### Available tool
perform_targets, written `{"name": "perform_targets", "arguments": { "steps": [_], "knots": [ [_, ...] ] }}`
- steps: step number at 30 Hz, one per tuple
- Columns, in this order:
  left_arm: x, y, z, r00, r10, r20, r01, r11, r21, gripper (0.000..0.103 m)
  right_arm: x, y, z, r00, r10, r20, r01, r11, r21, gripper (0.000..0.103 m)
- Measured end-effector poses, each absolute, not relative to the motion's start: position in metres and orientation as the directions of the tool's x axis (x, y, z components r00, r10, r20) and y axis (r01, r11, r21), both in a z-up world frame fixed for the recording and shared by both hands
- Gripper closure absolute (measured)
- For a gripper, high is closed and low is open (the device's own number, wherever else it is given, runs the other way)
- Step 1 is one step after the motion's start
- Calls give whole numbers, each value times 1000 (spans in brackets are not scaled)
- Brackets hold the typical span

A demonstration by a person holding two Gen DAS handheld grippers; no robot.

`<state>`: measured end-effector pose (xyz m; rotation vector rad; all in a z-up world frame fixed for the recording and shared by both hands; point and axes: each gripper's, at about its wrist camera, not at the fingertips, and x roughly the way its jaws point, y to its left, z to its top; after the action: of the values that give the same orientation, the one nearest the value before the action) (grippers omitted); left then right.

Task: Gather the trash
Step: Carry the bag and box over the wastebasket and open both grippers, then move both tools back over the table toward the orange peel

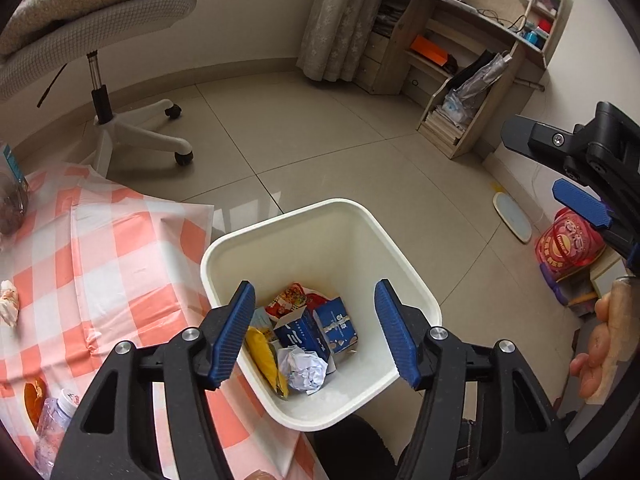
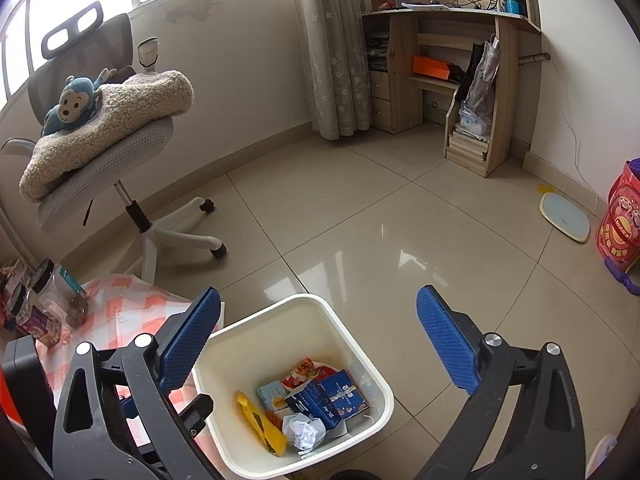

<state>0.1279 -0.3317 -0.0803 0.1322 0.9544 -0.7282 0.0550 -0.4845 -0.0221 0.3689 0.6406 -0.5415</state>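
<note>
White plastic bin (image 1: 256, 236) beneath both my grippers, left (image 1: 316, 334) and right (image 2: 318, 340), jaws apart, empty. Crumpled paper (image 1: 306, 370) inside looks light, crushable; pinch its middle.

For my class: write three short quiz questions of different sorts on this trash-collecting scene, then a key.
1. True or false: both grippers, the left gripper and the right gripper, hold trash.
2. Which lies in the white bin? A) a crumpled paper ball B) a glass jar C) a plush monkey
3. Fill in: the bin stands on the floor beside a table under a pink and white checked ____.

Key: 1 false, both are open and empty; 2 A, the paper ball; 3 cloth, the tablecloth.
</note>
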Motion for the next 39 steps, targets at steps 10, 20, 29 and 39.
{"name": "perform_targets", "arguments": {
  "steps": [10, 20, 29, 39],
  "knots": [
    [134, -263, -60, 504, -435, -746, 528, 839, -132, 40, 70, -439, -24, 683, -364, -634, 526, 847, 81, 7],
    [145, -192, -64, 554, -303, -775, 425, 904, -50, 36, 93, -373, -33, 700, -314, -641, 402, 916, -8, 7],
    [162, -122, -77, 535, -200, -820, 339, 941, -9, 34, 115, -319, -39, 707, -239, -666, 290, 956, -35, 7],
    [199, -45, -131, 264, -125, -956, 203, 977, -71, 34, 144, -266, -50, 692, -147, -706, 182, 983, -26, 7]
  ]
}}
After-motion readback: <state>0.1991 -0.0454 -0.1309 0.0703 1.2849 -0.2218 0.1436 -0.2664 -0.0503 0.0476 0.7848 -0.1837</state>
